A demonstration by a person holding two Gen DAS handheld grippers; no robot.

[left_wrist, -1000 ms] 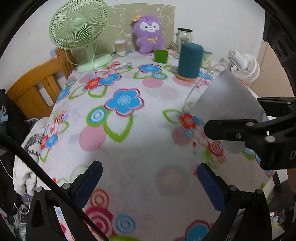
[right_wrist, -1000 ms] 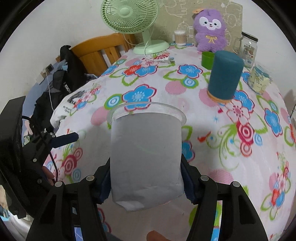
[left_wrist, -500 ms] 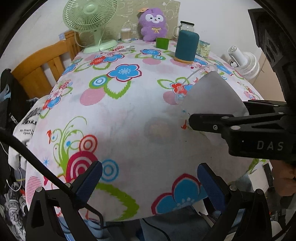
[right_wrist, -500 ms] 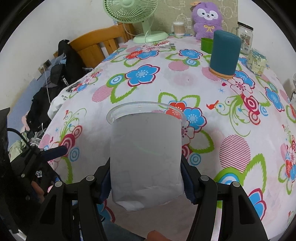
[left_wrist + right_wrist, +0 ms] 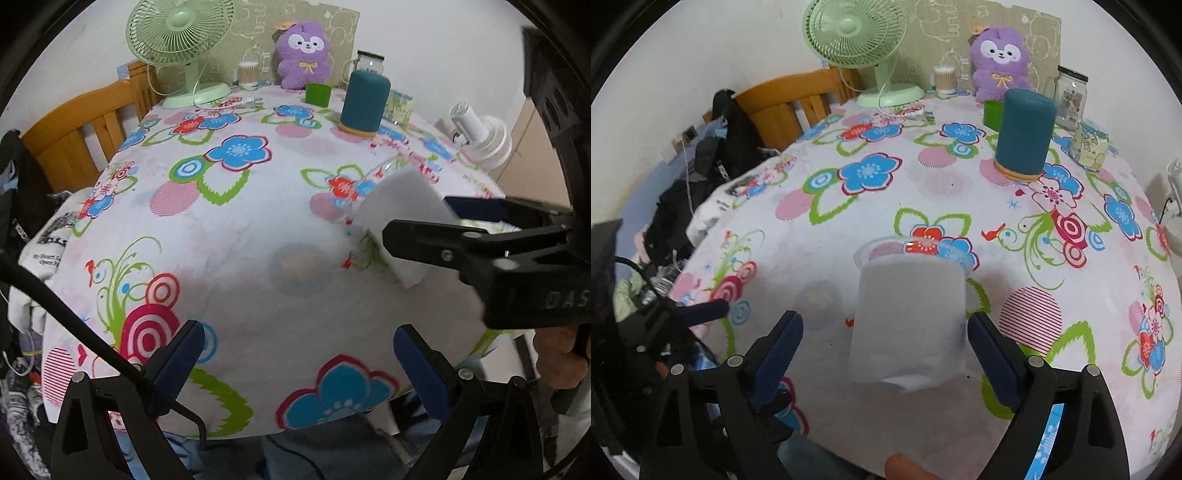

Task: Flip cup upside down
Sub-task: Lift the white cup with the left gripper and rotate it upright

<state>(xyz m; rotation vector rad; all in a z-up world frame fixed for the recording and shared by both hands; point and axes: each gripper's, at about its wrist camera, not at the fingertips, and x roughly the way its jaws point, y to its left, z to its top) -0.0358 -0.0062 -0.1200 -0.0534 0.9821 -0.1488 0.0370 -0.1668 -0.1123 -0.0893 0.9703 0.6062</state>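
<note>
A frosted white plastic cup [image 5: 910, 314] with a clear rim sits between the fingers of my right gripper [image 5: 886, 339], rim pointing away from the camera and base toward it. The jaws are open: a clear gap shows on the cup's left, while the right pad [image 5: 988, 345] is at its side. In the left wrist view the cup [image 5: 400, 218] leans tilted just above the flowered tablecloth [image 5: 240, 229]; I cannot tell whether it touches the cloth. My left gripper [image 5: 295, 363] hangs open and empty over the table's front edge.
At the back stand a teal cylinder [image 5: 1023, 136], a small green cup [image 5: 993, 112], a glass jar [image 5: 1070, 98], a purple plush toy [image 5: 999, 62] and a green fan [image 5: 857, 40]. A wooden chair [image 5: 783, 107] with dark clothes stands left. A white fan [image 5: 480, 136] sits right.
The right gripper's jaws have spread apart and let go of the cup they were shut on. The cup now looks smaller and farther from the right camera. The left gripper stays open.
</note>
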